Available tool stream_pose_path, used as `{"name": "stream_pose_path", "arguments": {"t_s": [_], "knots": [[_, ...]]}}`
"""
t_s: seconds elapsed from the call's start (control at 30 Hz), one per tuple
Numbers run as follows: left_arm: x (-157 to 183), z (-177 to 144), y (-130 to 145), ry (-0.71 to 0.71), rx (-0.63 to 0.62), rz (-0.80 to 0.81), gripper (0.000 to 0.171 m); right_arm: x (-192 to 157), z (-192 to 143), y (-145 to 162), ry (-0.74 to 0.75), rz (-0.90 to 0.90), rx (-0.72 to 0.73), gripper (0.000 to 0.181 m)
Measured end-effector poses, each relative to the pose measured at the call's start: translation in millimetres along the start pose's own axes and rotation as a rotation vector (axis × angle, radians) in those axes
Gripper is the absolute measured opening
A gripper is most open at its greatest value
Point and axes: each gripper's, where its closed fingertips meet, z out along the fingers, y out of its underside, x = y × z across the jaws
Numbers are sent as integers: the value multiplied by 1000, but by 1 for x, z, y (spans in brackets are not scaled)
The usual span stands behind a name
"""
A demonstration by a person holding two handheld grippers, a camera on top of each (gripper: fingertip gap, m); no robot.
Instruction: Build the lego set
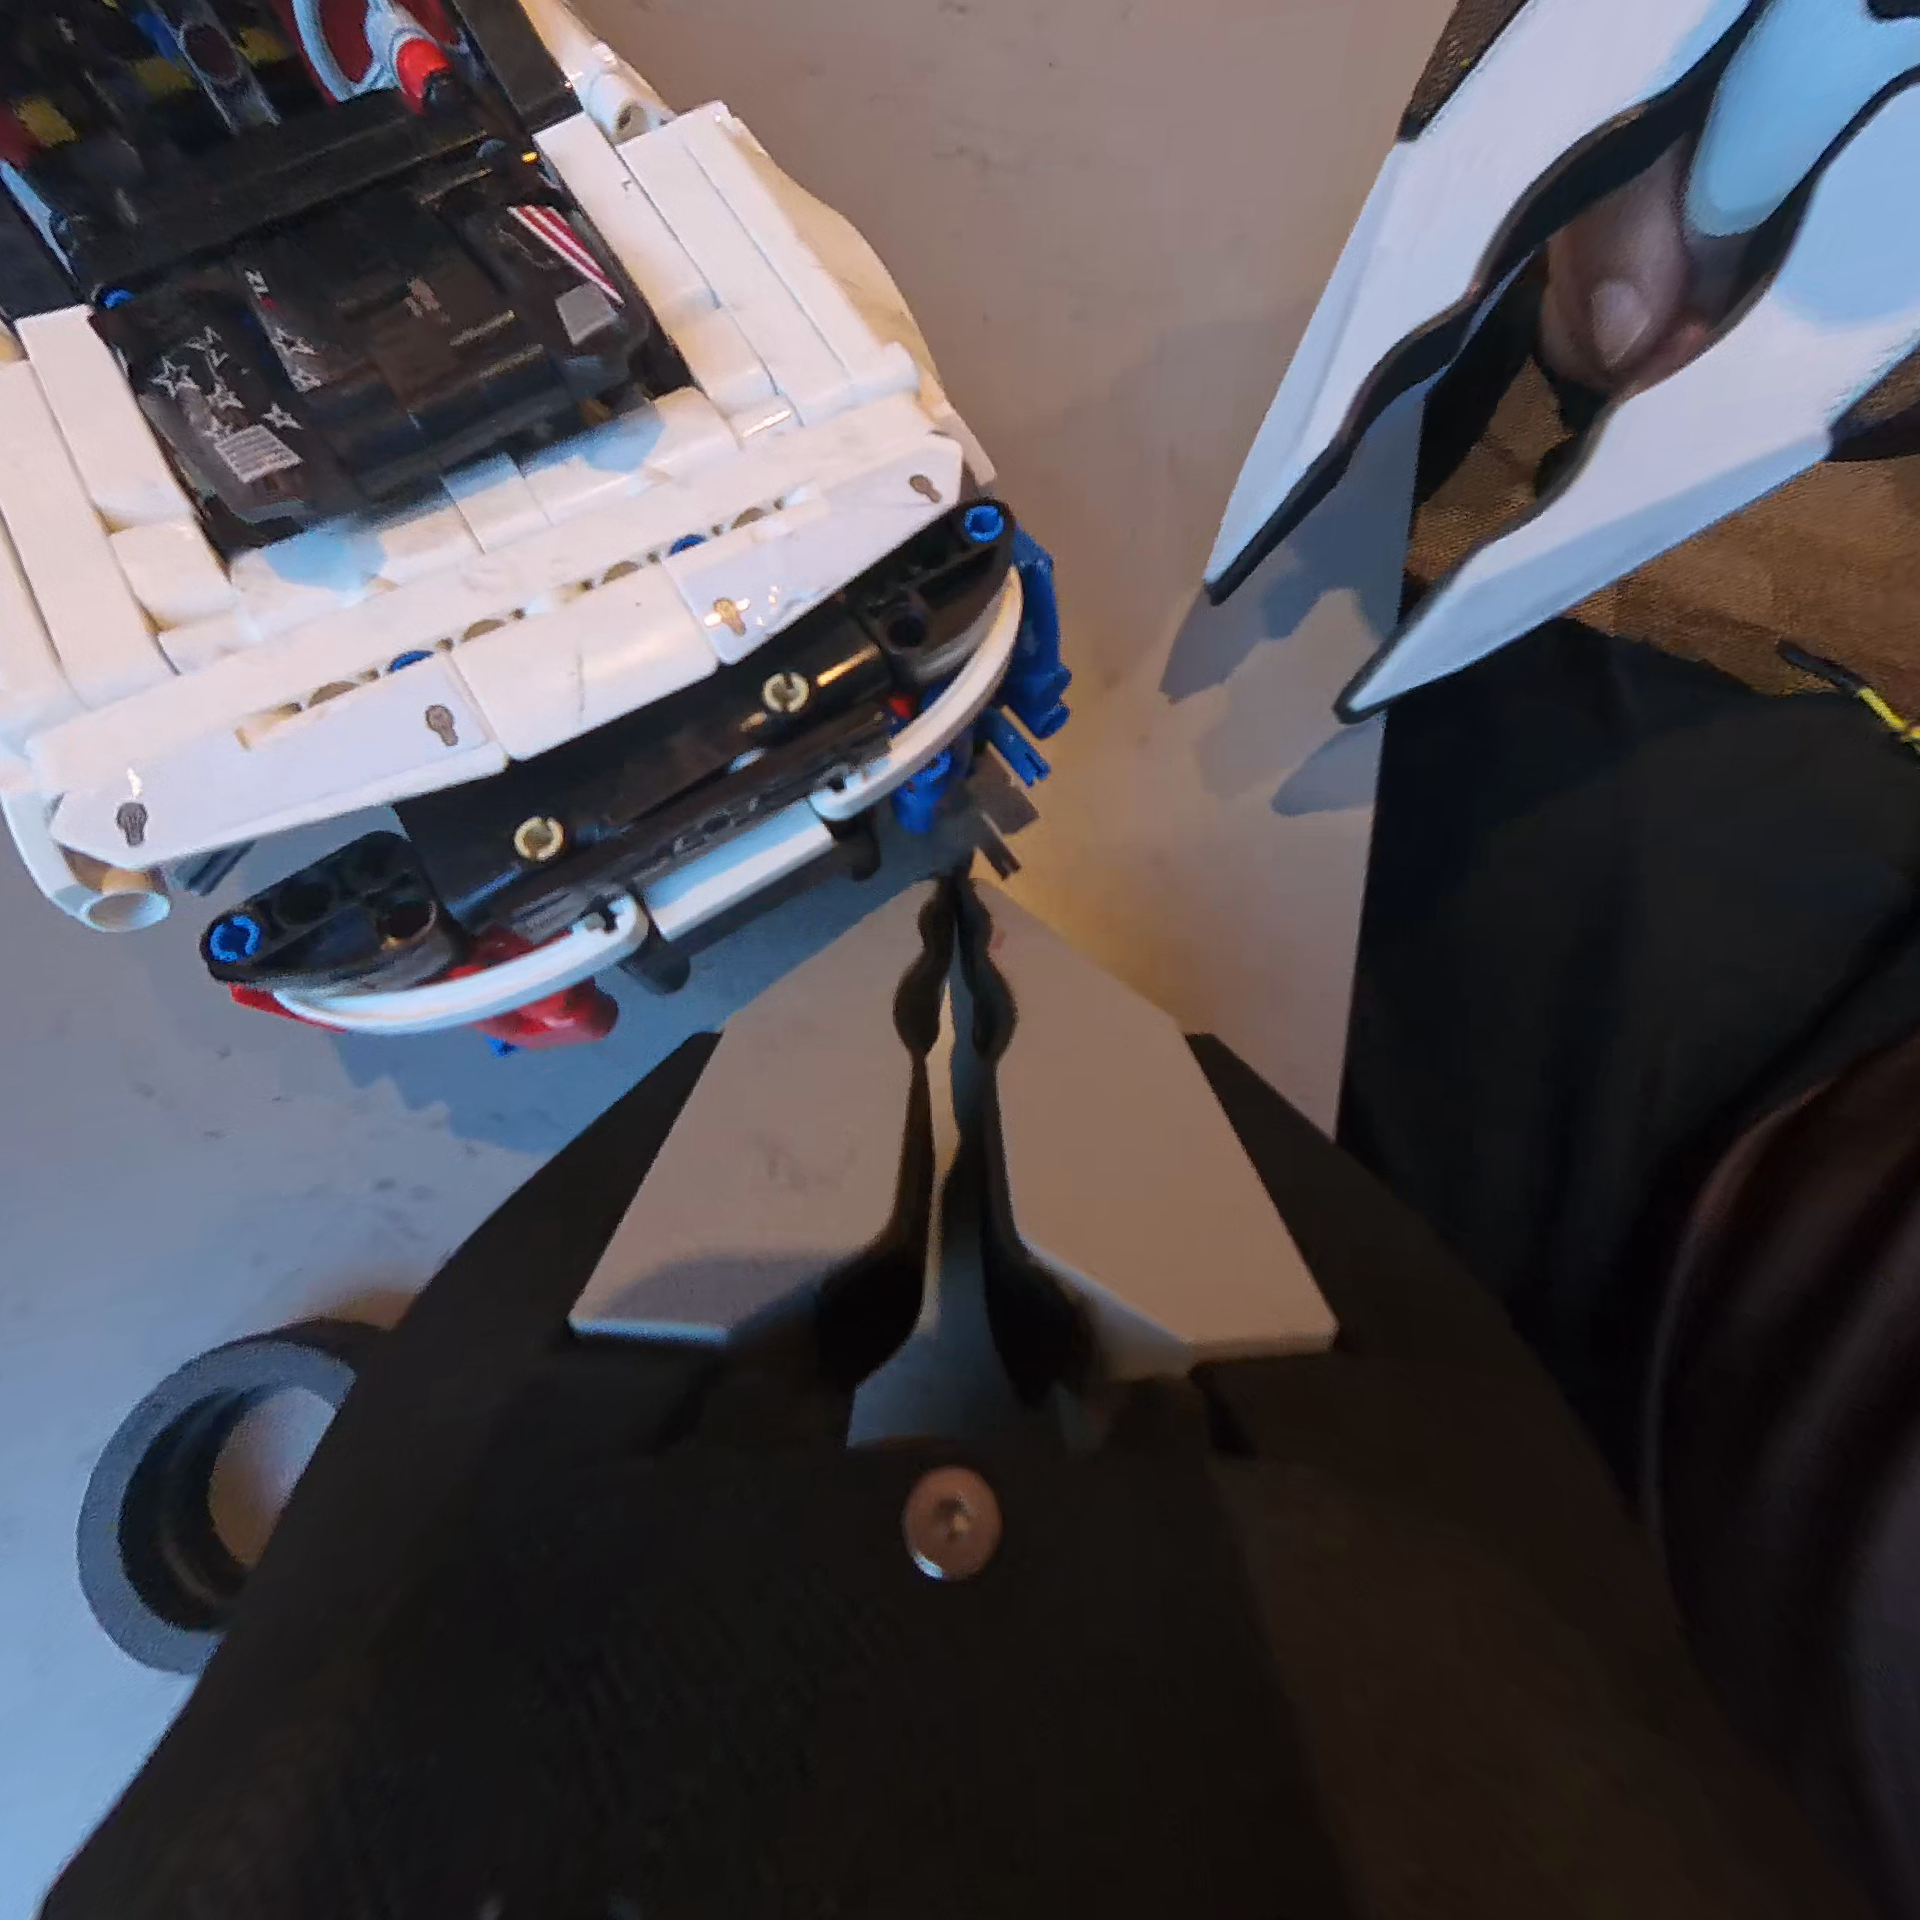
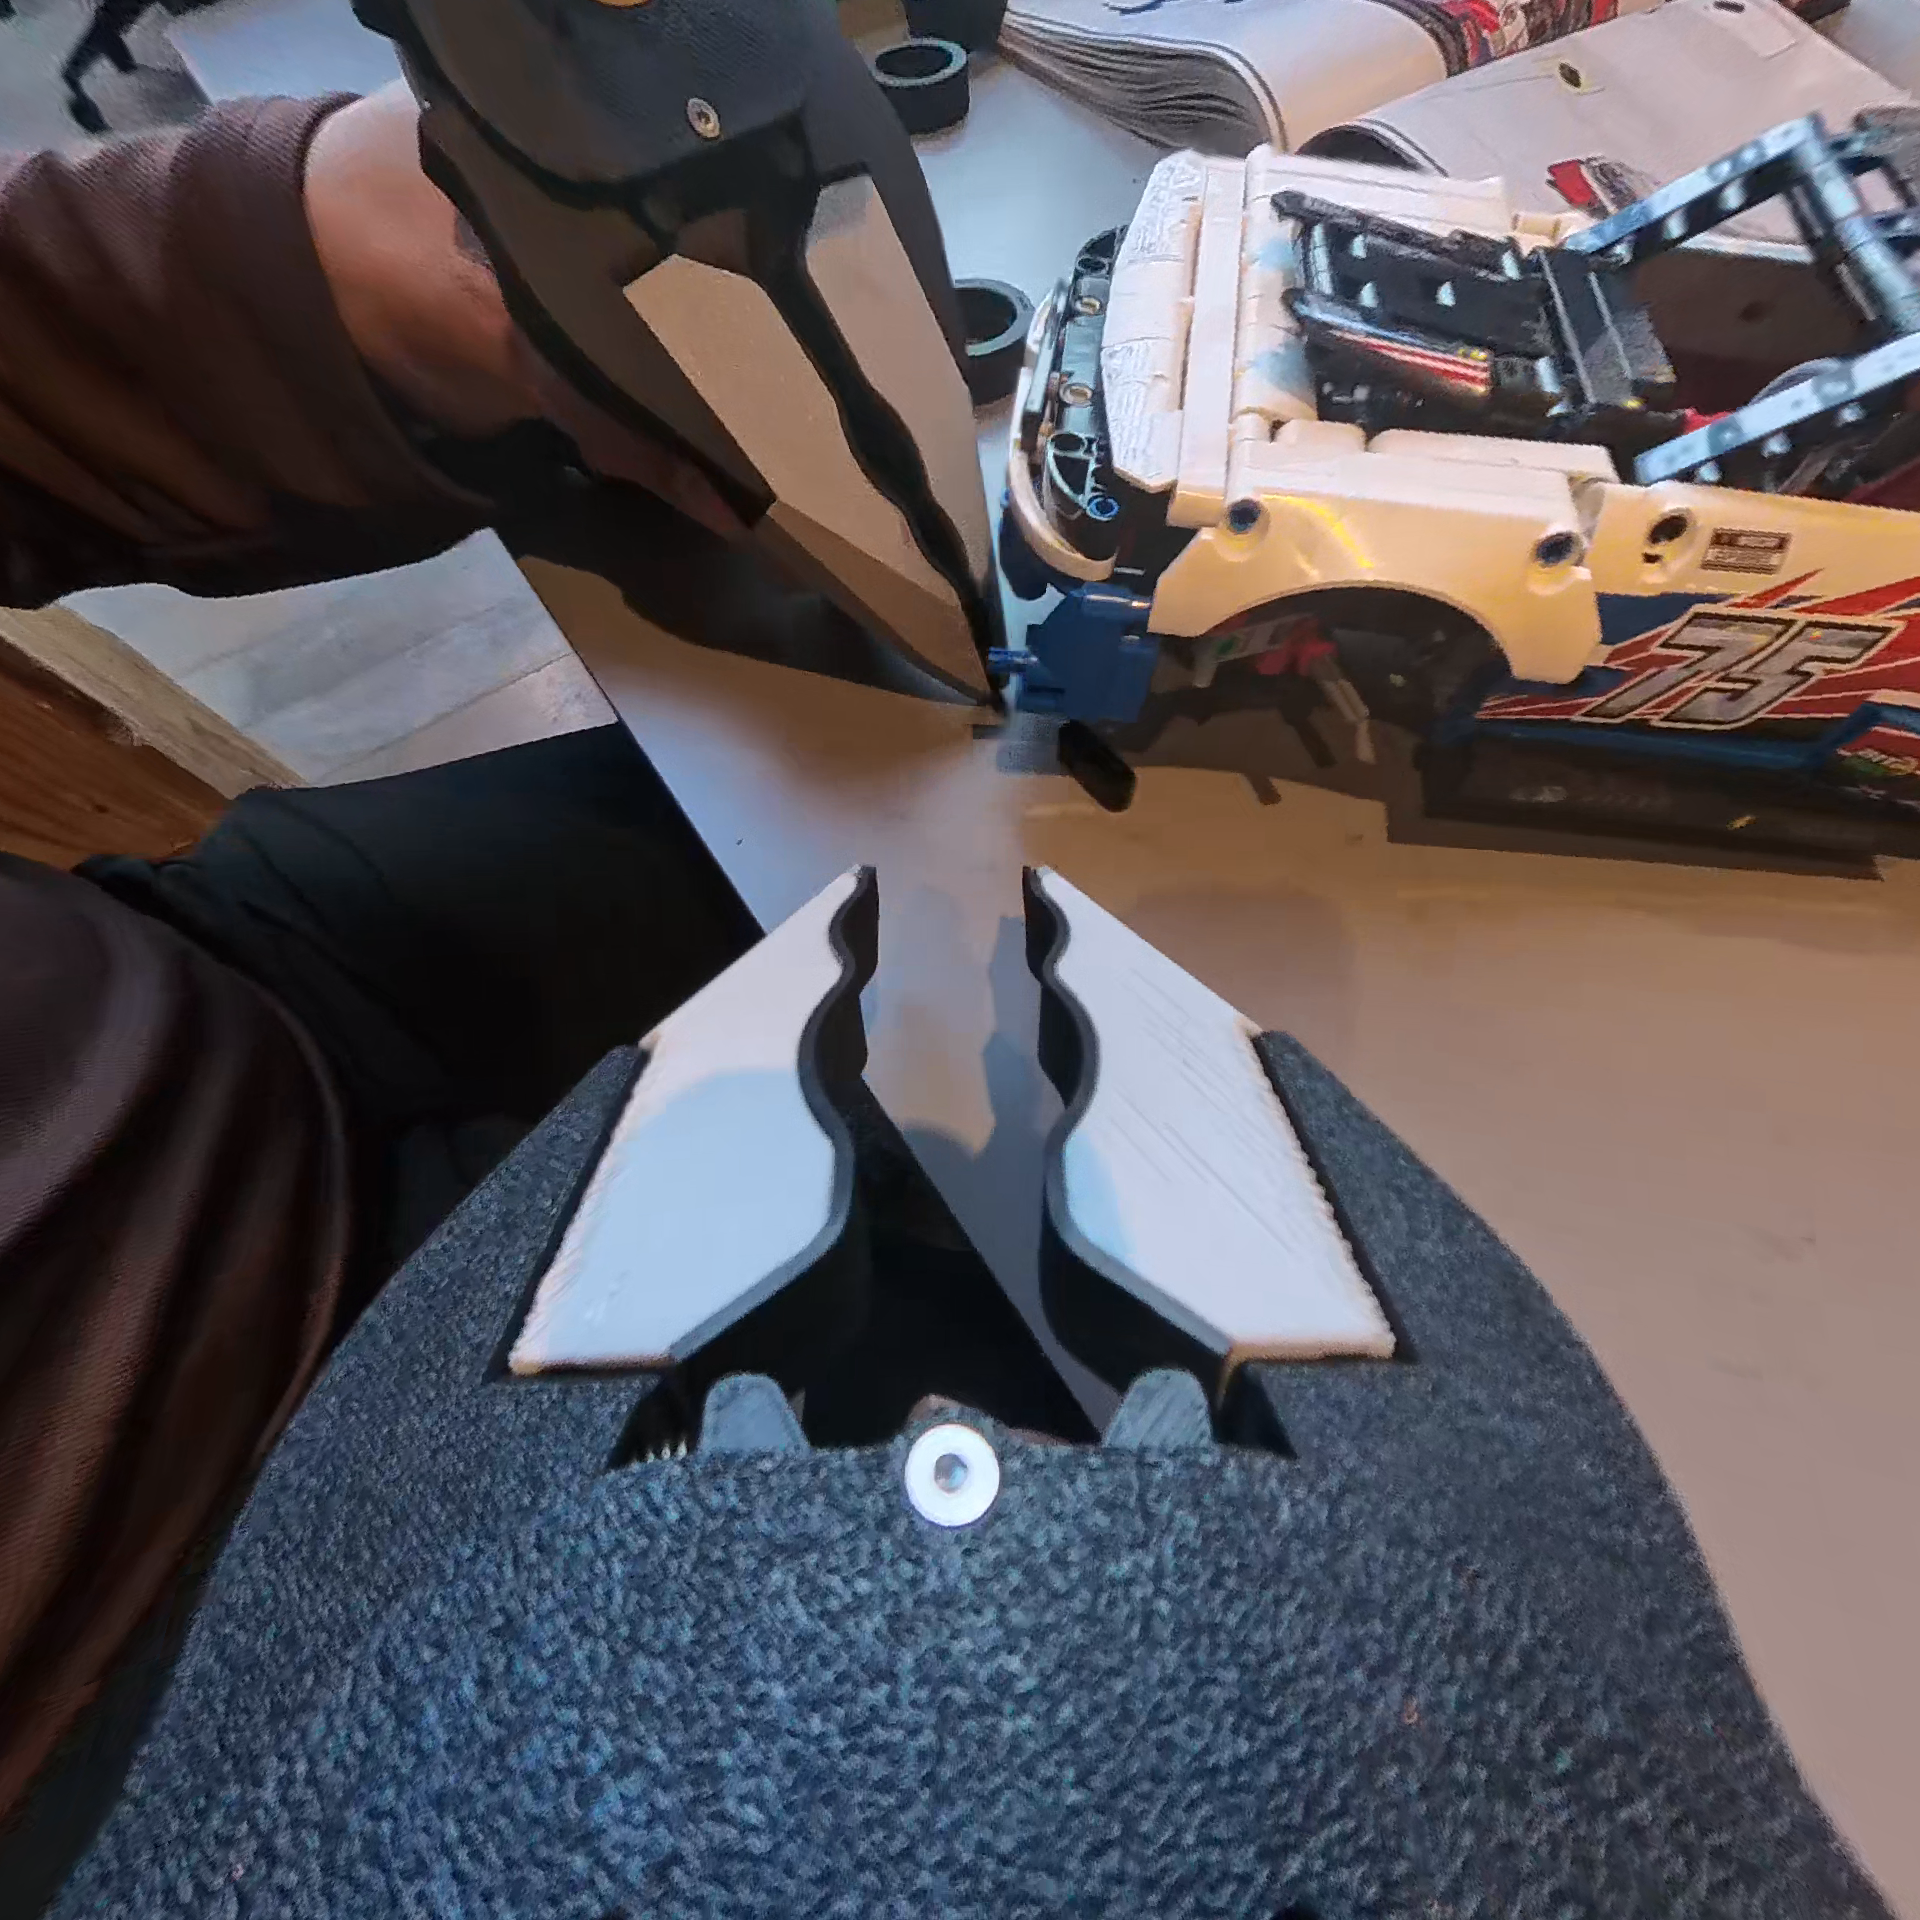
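Note:
A white lego race car point(image 1: 499, 582) stands on the table with its front toward me; it also shows side-on in the right wrist view point(image 2: 1403, 499). Blue parts point(image 1: 1039, 665) stick out at its front corner, and a small dark piece point(image 1: 992, 821) hangs below them. My left gripper point(image 1: 956, 896) is shut, its tips right at that dark piece. In the right wrist view it point(image 2: 989, 709) reaches down beside the blue parts point(image 2: 1096, 655). I cannot tell if it pinches anything. My right gripper point(image 2: 948, 883) is open and empty, low over the table, short of the car; in the left wrist view it point(image 1: 1283, 649) hangs to the right.
A loose black tyre point(image 1: 177, 1496) lies on the table near me at the left. More tyres point(image 2: 925, 78) and an instruction booklet point(image 2: 1195, 83) lie behind the car. The table edge point(image 2: 665, 790) and a person's dark clothing point(image 1: 1610, 987) are close by. Across from one pair of fingers to the other is roughly 7 cm.

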Motion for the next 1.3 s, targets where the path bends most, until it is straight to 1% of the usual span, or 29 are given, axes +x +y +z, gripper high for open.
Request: {"name": "stream_pose_path", "arguments": {"t_s": [0.07,0.13,0.2,0.23,0.33,0.37,0.4,0.43,0.47,0.57,0.63,0.7,0.77,0.8,0.83,0.93,1.0,1.1,1.2,1.3], "knots": [[1,-4,4,-9,1,-10,0,3,4,8,28,-1,-27,28],[4,-10,10,3,4,-31,0,14,5,17,85,20,-57,27],[6,-18,18,-4,7,-54,0,19,6,11,88,55,-21,28],[7,-23,22,-12,8,-56,0,23,7,8,80,46,-24,28],[12,-34,33,-33,6,-16,0,37,15,4,74,-53,-88,27],[13,-37,36,-38,5,-4,0,37,18,2,46,-75,-102,22],[15,-39,38,-33,4,10,0,31,21,2,-15,-79,-125,19],[17,-41,40,-24,3,22,0,24,24,4,-77,-78,-154,19],[18,-42,42,-21,3,24,0,22,27,6,-88,-88,-184,19],[20,-46,45,9,3,12,0,34,30,2,8,-211,-226,22],[22,-47,46,16,2,23,0,35,33,-1,6,-253,-245,26],[22,-49,49,-5,2,59,0,37,38,-1,1,-263,-262,30],[23,-51,51,-17,2,86,0,38,42,-3,-20,-256,-264,25],[23,-52,52,-11,2,92,0,36,43,-3,-44,-247,-268,20],[23,-54,53,-5,2,92,0,31,44,-1,-82,-235,-270,8],[20,-60,58,19,1,90,0,29,43,0,-101,-191,-229,8],[20,-63,62,42,0,91,0,30,39,2,-82,-169,-225,8],[21,-67,65,58,-1,104,0,29,31,2,-10,-218,-190,7],[19,-68,66,44,0,111,0,21,27,-3,30,-246,-136,8],[16,-68,65,48,0,75,0,36,25,5,124,-279,-187,8]]}}
